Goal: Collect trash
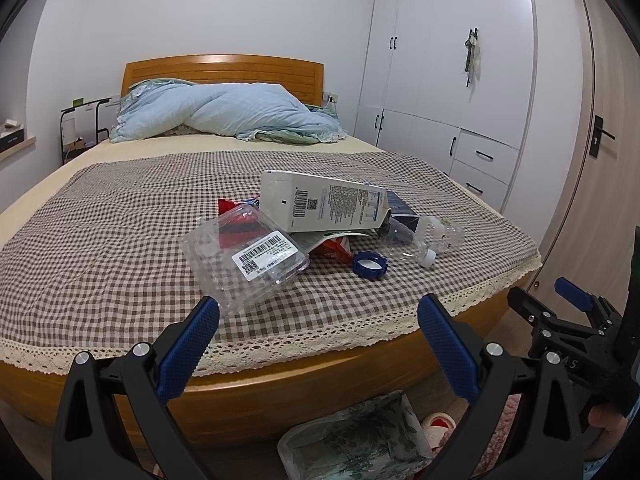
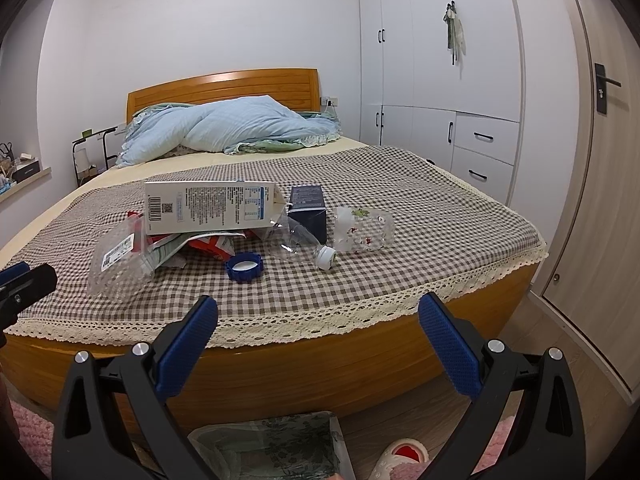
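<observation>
Left gripper: the black two-finger gripper with blue textured pads [image 1: 318, 308] is spread wide with nothing between the fingers, hanging just off the foot of the bed.

Clamshell: a clear plastic clamshell box with a white barcode sticker [image 1: 244, 258] sits furthest left in the pile, nearest the left gripper, partly on top of a red wrapper [image 1: 234, 218].

Carton: a tall white carton with a barcode and small print [image 1: 322, 204] lies on its side, propped over the wrappers, pretty much mid-pile.

Cap: a blue ridged plastic lid with a white inside [image 1: 371, 265] lies flat on the cloth in front of the carton.

Bottles: a clear plastic bottle with a white cap [image 2: 302, 246] points toward the bed's foot; just beside it on the right is a crumpled clear bottle with a printed label [image 2: 364, 226].

Box: a small dark navy box [image 2: 307, 210] stands behind the bottles.

Bed: all the trash is on the brown-and-white checked cloth with a lace edge [image 2: 400, 272], over the wooden bed frame [image 2: 320, 376].

Right gripper: the matching black gripper with blue pads [image 2: 318, 308] is gaping too, holding zilch, off the bed's foot.

Floor: a plastic bag with a green floral print [image 2: 276, 446] sits open under both grippers.
</observation>
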`<action>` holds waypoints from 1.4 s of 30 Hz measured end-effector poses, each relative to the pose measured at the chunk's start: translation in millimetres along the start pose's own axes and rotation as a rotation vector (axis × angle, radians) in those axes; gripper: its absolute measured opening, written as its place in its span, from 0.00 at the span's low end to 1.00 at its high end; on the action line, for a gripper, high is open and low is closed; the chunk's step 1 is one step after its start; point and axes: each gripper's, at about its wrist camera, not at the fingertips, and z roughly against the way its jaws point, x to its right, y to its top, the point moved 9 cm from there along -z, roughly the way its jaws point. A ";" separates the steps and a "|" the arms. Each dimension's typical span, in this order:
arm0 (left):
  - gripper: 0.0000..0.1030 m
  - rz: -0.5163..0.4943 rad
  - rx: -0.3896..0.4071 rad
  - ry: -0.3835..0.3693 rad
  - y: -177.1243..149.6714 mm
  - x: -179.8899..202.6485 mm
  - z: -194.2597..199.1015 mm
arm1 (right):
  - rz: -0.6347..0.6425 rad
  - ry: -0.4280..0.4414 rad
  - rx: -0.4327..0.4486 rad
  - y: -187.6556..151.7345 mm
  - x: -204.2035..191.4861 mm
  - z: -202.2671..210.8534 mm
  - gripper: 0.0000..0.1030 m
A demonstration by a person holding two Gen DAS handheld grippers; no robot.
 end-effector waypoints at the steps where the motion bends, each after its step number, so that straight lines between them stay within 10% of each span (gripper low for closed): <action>1: 0.94 -0.005 0.000 0.004 1.4 -0.7 -1.4 | 0.001 0.000 0.000 0.7 0.3 -0.6 0.94; 42: 0.94 -0.183 -0.080 0.130 44.6 0.9 -97.6 | -0.043 0.003 -0.009 29.5 35.5 -110.5 0.94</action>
